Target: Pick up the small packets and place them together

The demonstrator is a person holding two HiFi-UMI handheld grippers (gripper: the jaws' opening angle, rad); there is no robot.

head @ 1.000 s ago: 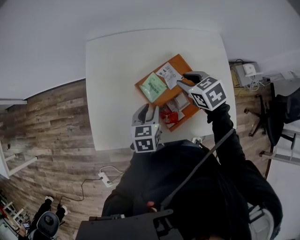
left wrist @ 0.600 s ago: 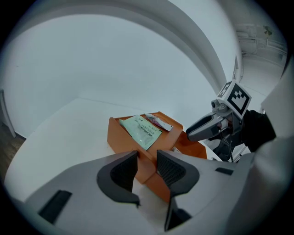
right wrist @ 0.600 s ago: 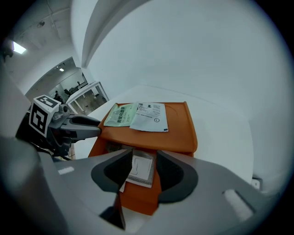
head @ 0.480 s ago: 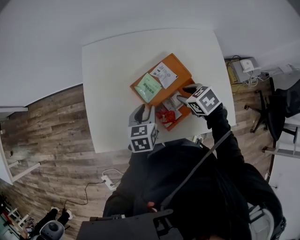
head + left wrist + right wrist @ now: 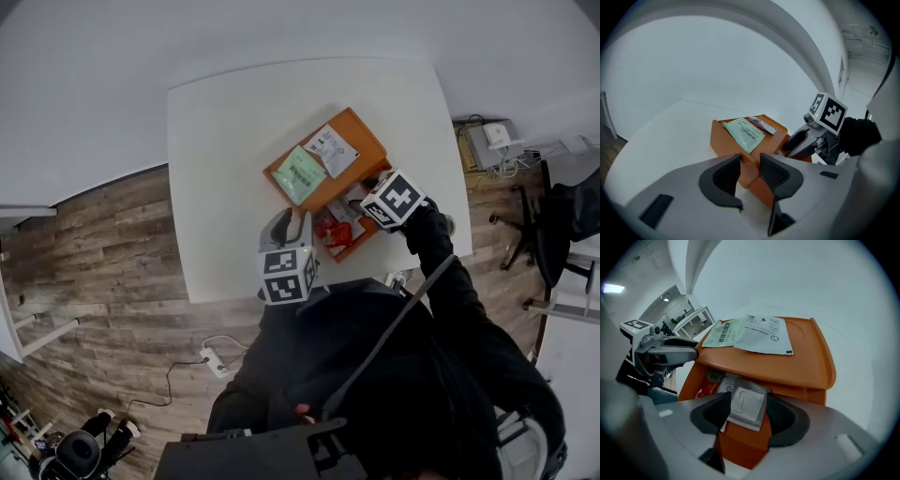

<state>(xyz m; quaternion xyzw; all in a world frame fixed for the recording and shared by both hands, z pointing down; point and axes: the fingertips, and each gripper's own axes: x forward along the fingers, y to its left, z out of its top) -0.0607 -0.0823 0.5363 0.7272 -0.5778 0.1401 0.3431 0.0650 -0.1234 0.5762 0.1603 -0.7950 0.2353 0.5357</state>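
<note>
An orange two-level tray [image 5: 364, 133] sits on the white table. On its upper shelf lie a green packet [image 5: 300, 172] and a white printed packet [image 5: 330, 150]. Red packets [image 5: 333, 230] fill the lower bin. My right gripper [image 5: 375, 192] dips into that bin's right end. Its jaws have just been opening, and a grey-edged white packet [image 5: 745, 411] lies loose between them on the other packets. The right gripper [image 5: 749, 400] is open. My left gripper [image 5: 750, 174] hovers at the tray's near corner [image 5: 723, 140], with a narrow gap between its jaws and nothing in it.
The table's [image 5: 225, 141] near edge runs just behind the left gripper, with wooden floor [image 5: 94, 262] beyond it. An office chair [image 5: 534, 234] and a power strip [image 5: 211, 354] are on the floor. Bare tabletop lies left of the tray.
My right gripper has come down and leftward from above the tray's far right corner into the lower bin. The left gripper has stayed put.
</note>
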